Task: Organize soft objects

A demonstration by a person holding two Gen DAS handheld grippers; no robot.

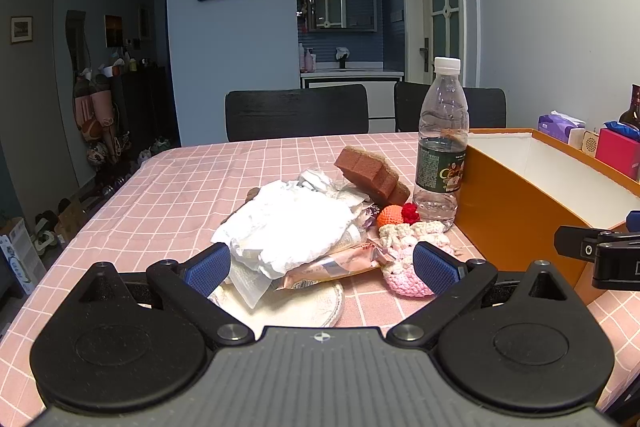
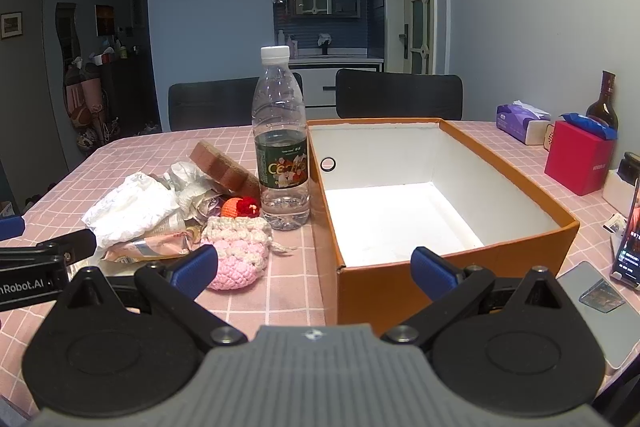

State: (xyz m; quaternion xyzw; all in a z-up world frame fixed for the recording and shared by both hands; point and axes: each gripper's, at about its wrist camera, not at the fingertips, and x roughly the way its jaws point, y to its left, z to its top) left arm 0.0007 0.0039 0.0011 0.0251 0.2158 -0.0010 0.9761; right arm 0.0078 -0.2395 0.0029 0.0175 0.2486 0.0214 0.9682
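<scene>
Both tongs, left gripper (image 1: 320, 267) and right gripper (image 2: 314, 267), gape wide, empty. White crumpled cloth (image 1: 288, 223), left of orange box (image 2: 400, 287): light, limp; pinch a raised fold.

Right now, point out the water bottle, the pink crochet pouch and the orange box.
water bottle (image 2: 282, 171), right wrist view, on its label.
pink crochet pouch (image 2: 237, 259), right wrist view, on its pink body.
orange box (image 2: 452, 273), right wrist view, on its near outer wall.
</scene>
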